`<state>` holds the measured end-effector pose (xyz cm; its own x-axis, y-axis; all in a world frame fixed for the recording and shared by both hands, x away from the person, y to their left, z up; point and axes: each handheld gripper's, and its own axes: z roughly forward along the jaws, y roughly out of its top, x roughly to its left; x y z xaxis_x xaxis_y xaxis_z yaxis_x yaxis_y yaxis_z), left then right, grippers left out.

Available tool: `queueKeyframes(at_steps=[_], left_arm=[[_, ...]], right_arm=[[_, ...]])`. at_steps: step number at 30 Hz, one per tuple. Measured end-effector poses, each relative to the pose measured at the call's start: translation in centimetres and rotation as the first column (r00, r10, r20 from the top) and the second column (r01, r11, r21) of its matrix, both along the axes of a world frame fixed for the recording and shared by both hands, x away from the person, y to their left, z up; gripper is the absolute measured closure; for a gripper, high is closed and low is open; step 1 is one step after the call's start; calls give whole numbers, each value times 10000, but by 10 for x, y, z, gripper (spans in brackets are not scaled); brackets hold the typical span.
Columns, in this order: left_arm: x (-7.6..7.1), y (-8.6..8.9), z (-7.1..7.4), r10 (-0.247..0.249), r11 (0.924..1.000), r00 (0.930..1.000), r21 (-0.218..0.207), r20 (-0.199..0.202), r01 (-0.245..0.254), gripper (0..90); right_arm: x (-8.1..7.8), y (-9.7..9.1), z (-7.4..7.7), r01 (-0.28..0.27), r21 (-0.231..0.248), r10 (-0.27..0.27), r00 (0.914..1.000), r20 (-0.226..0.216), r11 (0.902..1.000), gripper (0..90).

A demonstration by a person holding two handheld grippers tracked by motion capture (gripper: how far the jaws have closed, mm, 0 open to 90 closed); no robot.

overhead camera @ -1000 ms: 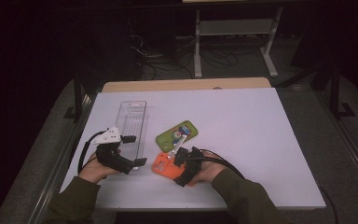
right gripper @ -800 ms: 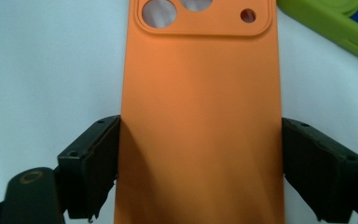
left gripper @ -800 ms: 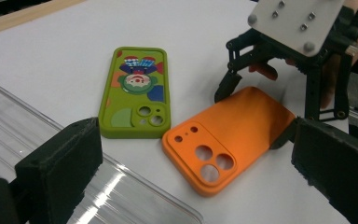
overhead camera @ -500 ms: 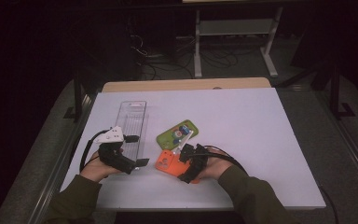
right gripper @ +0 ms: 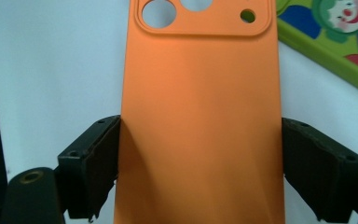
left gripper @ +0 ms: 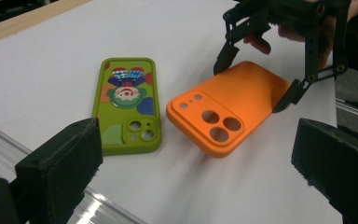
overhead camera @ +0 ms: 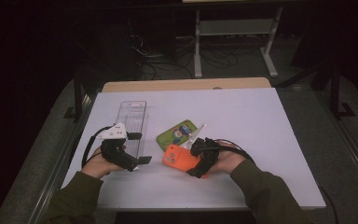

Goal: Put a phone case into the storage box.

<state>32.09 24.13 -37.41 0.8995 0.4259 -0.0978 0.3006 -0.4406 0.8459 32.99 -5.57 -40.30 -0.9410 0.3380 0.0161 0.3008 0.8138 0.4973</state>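
The right gripper [overhead camera: 196, 157] clamps the orange phone case [overhead camera: 179, 158] across its long edges, camera end tipped off the white desk [overhead camera: 261, 140] (lifted, judging by the shadow in the left gripper view). It lies just beside the green cartoon case [overhead camera: 177, 134]. The left gripper [overhead camera: 139, 148] waits spread wide, holding nothing, near the clear plastic tray [overhead camera: 133, 121]. To carry the case well, keep the squeeze even so the soft shell doesn't buckle or twist free.
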Motion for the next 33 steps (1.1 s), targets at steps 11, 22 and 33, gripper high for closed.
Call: queueKeyframes(at_steps=[11,22,33], left_arm=[[14,-26,10,-669,9964,9978,523,-31,670,15],[29,-62,18,-1759,9752,9844,1357,-62,1751,14],[41,-95,25,-2657,9408,9638,2124,-221,2642,14]], right_arm=[[14,-27,21,-335,80,333,9990,284,9994,153],[30,-40,28,-643,76,641,9977,239,9979,153],[37,-51,24,-999,108,998,9949,115,9949,154]])
